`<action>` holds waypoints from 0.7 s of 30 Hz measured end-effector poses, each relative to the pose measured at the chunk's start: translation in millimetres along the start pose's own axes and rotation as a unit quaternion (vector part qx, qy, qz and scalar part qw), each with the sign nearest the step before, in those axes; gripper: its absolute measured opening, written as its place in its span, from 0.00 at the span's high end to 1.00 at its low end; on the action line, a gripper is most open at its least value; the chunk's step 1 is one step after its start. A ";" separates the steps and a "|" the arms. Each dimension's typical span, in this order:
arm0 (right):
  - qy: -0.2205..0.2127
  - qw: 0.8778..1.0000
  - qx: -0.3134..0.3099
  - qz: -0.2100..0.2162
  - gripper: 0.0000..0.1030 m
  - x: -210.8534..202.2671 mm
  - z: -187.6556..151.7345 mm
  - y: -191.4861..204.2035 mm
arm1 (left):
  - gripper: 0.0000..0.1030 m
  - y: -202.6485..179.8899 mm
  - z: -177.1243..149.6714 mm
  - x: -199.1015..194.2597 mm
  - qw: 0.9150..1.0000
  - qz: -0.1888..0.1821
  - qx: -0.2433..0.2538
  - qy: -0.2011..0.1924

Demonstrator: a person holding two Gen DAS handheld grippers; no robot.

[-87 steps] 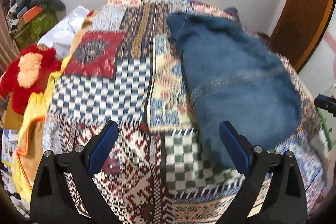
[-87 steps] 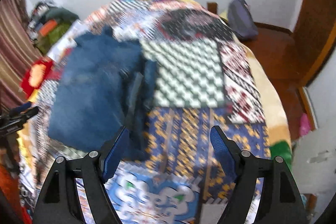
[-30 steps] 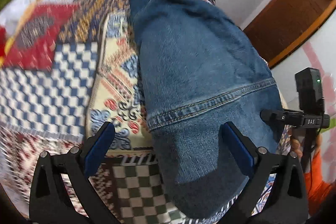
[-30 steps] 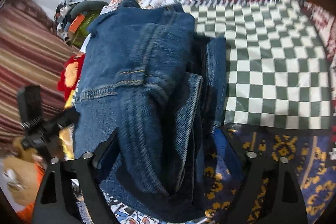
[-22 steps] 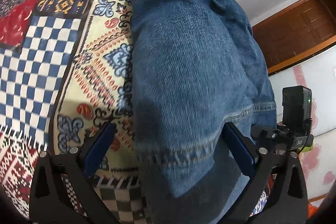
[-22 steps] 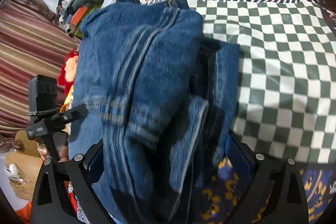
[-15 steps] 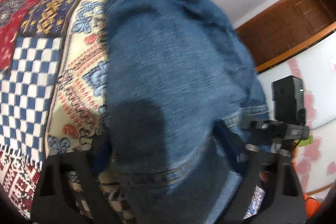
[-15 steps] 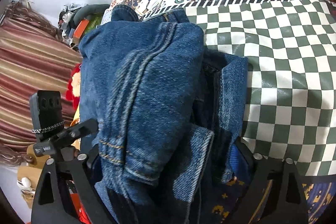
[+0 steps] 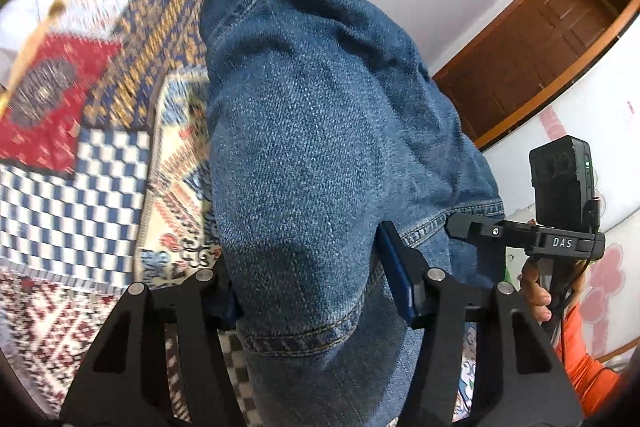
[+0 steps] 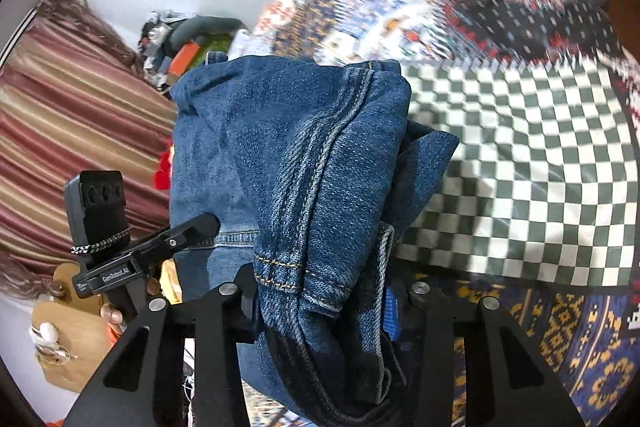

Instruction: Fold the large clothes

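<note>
A folded pair of blue denim jeans (image 9: 316, 131) lies on the patchwork bedspread (image 9: 72, 167) and fills the middle of both views. My left gripper (image 9: 308, 287) is shut on the near end of the jeans, the denim bunched between its blue pads. My right gripper (image 10: 320, 299) is shut on the other side of the jeans (image 10: 288, 155), with hem and seam layers squeezed between its fingers. Each gripper shows in the other's view: the right one in the left wrist view (image 9: 520, 231), the left one in the right wrist view (image 10: 160, 239).
The bed has a green-and-white checked patch (image 10: 520, 155) to the right of the jeans. A striped curtain (image 10: 60, 115) and a pile of belongings (image 10: 184, 43) stand at the left. A wooden door (image 9: 540, 39) is at the right, against a white wall.
Both grippers moved in from open above the bed and closed on opposite sides of the folded jeans. The jeans now bulge up between the fingers, and the views have tilted up slightly.
</note>
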State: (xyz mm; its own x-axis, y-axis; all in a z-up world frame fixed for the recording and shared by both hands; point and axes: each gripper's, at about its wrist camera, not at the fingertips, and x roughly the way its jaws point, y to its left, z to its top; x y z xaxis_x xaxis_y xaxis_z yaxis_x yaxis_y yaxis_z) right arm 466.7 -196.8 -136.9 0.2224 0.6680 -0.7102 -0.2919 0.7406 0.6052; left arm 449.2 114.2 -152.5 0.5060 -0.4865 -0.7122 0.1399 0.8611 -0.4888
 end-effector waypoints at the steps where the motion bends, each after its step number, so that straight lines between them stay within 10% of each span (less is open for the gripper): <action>1: -0.004 1.000 -0.003 0.005 0.60 -4.1 0.3 6.8 | 0.44 -2.5 2.1 -11.0 1.000 0.003 0.004 -0.009; 10: -0.036 0.997 -0.066 0.029 0.60 -23.0 -0.3 102.0 | 0.44 1.6 1.9 -115.9 0.996 0.032 0.014 -0.083; 21: 0.018 0.996 -0.075 0.054 0.60 49.9 -17.1 164.7 | 0.44 65.3 -32.6 -164.8 0.993 0.072 -0.038 -0.087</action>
State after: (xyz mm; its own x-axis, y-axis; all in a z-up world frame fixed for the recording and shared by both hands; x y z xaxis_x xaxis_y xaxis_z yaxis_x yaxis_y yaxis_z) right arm 413.7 -42.7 -78.8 0.1488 0.7376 -0.6586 -0.4493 0.6437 0.6195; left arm 347.2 245.8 -83.4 0.6560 -0.3213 -0.6830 -0.0057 0.9027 -0.4302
